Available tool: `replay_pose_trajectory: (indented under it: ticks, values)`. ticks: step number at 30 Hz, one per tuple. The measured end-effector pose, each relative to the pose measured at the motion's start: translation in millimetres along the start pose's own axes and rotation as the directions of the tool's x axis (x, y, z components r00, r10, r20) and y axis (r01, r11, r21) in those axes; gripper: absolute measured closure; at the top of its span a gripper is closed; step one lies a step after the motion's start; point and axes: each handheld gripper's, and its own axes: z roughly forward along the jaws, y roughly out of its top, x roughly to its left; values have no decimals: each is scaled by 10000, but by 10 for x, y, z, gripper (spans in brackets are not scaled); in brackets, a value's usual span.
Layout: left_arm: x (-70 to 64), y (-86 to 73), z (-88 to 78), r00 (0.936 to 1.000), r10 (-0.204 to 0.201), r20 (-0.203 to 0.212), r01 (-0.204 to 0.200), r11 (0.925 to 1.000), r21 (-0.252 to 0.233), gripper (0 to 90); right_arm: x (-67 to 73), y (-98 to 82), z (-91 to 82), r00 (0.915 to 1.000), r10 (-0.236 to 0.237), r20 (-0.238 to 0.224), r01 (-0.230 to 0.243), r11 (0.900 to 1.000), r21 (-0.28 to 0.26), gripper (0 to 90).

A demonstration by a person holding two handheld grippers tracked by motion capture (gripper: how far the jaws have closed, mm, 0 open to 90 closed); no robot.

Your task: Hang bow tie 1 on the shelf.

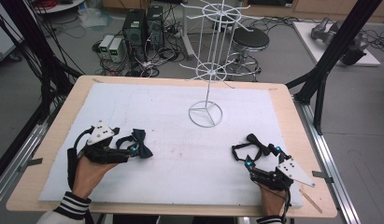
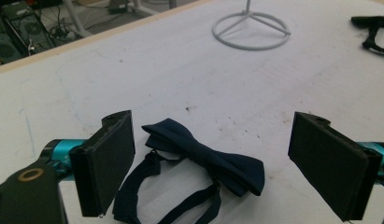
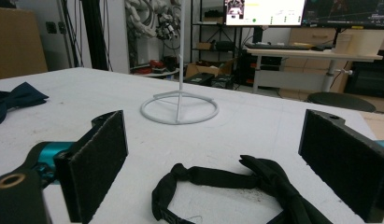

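On the white mat (image 1: 180, 121) that covers the wooden table (image 1: 283, 100), two bow ties lie near the front edge, one toward each front corner. The left gripper (image 1: 133, 149) rests low near the front left corner, held by the person's left hand (image 1: 87, 172), with its jaws spread wide apart and nothing between the pads. In the left gripper view the navy bow tie (image 2: 206, 156) lies flat on the mat between those open jaws, touching neither pad, its bow angled across the gap and its strap (image 2: 147, 196) looped toward the camera. The right gripper (image 1: 262, 156) sits near the front right corner, held by the right hand (image 1: 271, 200), and its jaws are likewise wide apart and empty. In the right gripper view the black bow tie (image 3: 273, 179) lies between the two pads, its bow nearer the right-hand jaw and its strap (image 3: 180, 186) curling in a loop toward the left-hand one; whether the bow brushes that right-hand pad cannot be told. A white wire display stand (image 1: 206, 114) rises from a ring base near the middle of the table, a little toward the back edge, well apart from both ties, with thin spokes fanning out on two tiers up its pole. The navy tie also shows far off at the left edge of the right gripper view.
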Motion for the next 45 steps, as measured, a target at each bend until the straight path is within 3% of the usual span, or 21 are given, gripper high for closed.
replay_pose_trajectory:
  ticks: [3, 8, 19, 23, 28, 33, 36, 45]
  values:
    - [-26, 4, 80, 9998, 26, 182, -36, 9984, 563, 152, 0, 0, 0, 10000, 39, -24, -39, 10000, 9, 73]
    - [-43, -14, 179, 9984, -148, 549, 94, 9953, 961, 153, 0, 0, -1, 10000, 6, -5, -6, 10000, -14, 73]
    - [-66, -33, 327, 9983, -480, 329, 412, 9821, 1835, 194, 1, -1, -4, 10000, 20, -13, -20, 10000, -17, 73]
    - [-51, -52, 390, 9974, -716, -39, 706, 9705, 2306, 206, -1, -1, -3, 10000, 22, -9, -22, 10000, -29, 74]
    - [-36, -76, 438, 9965, -790, -261, 830, 9628, 2571, 218, -2, -1, -2, 10000, 29, -22, -29, 10000, -47, 73]
    - [-33, -91, 486, 9952, -945, -272, 983, 9533, 2856, 245, -2, -1, -2, 10000, 23, -13, -23, 10000, -48, 73]
    - [-23, -113, 528, 9943, -996, -376, 1064, 9413, 3204, 262, -2, -1, -2, 10000, 21, -11, -21, 10000, -50, 74]
    - [-10, -130, 570, 9912, -1293, -297, 1314, 9254, 3555, 327, -2, -1, -2, 10000, 17, -24, -17, 10000, -45, 73]
